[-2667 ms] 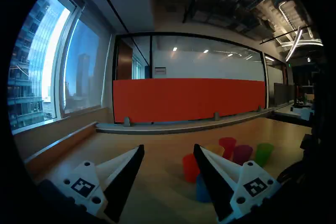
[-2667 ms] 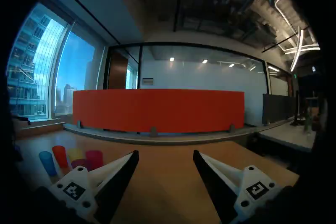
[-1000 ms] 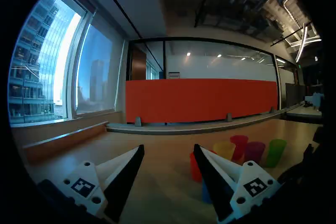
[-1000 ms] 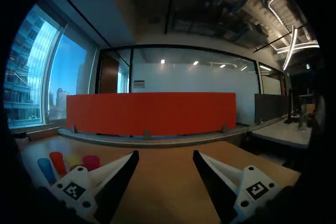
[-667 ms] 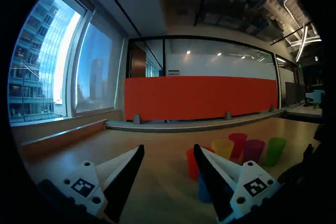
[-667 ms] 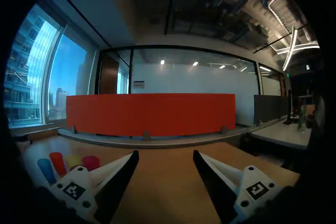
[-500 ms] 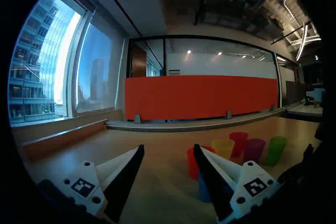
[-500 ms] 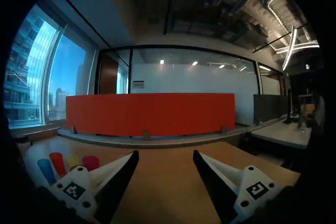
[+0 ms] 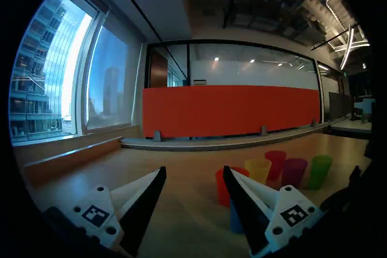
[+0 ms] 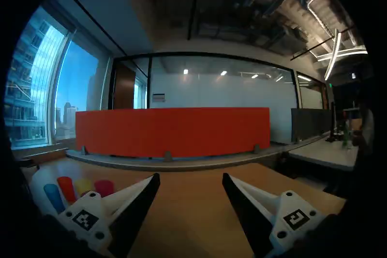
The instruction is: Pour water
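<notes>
Several coloured plastic cups stand in a cluster on the wooden table [image 9: 188, 180]. In the left gripper view an orange cup [image 9: 222, 191] and a blue cup [image 9: 235, 219] sit partly behind my right finger, with a yellow cup [image 9: 258, 169], a red cup [image 9: 275, 162], a purple cup [image 9: 293, 171] and a green cup [image 9: 320, 170] beyond. My left gripper [image 9: 193, 180] is open and holds nothing. In the right gripper view the blue cup [image 10: 53, 197], orange cup [image 10: 66, 188], yellow cup [image 10: 85, 185] and pink cup [image 10: 104, 186] stand at the lower left. My right gripper [image 10: 191, 185] is open over bare table.
An orange partition [image 9: 232, 110] with a grey rail runs along the table's far edge. Tall windows [image 9: 53, 83] and a wooden ledge [image 9: 72, 159] line the left side. Another desk [image 10: 324, 154] stands to the right in the right gripper view.
Both views have shifted only slightly. In the left gripper view the cups have drifted a little right and up. Both grippers stayed open.
</notes>
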Motion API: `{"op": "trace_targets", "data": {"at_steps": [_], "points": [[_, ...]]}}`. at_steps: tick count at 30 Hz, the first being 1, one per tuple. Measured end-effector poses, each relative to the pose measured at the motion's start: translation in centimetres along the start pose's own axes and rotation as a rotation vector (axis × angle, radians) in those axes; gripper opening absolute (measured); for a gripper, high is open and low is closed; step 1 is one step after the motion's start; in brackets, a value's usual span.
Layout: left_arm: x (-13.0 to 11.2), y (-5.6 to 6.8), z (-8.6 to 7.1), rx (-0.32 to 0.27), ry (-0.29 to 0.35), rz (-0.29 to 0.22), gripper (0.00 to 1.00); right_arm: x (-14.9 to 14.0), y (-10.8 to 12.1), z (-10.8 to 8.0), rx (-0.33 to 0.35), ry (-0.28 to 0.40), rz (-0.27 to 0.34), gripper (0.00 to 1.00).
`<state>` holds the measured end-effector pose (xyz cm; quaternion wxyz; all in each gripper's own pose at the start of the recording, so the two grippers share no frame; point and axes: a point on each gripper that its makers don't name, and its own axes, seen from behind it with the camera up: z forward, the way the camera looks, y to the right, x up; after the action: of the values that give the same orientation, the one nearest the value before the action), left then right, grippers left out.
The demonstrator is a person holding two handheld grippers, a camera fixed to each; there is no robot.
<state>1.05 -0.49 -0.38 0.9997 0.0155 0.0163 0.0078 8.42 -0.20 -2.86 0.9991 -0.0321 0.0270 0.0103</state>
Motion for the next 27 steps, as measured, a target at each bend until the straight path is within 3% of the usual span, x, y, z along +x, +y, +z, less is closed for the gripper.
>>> {"op": "trace_targets", "data": {"at_steps": [27], "points": [[-0.98,0.00,0.36,-0.014,-0.032,-0.016,0.87,-0.15,-0.15,0.27,0.006,0.004,0.004,1.00]]}}
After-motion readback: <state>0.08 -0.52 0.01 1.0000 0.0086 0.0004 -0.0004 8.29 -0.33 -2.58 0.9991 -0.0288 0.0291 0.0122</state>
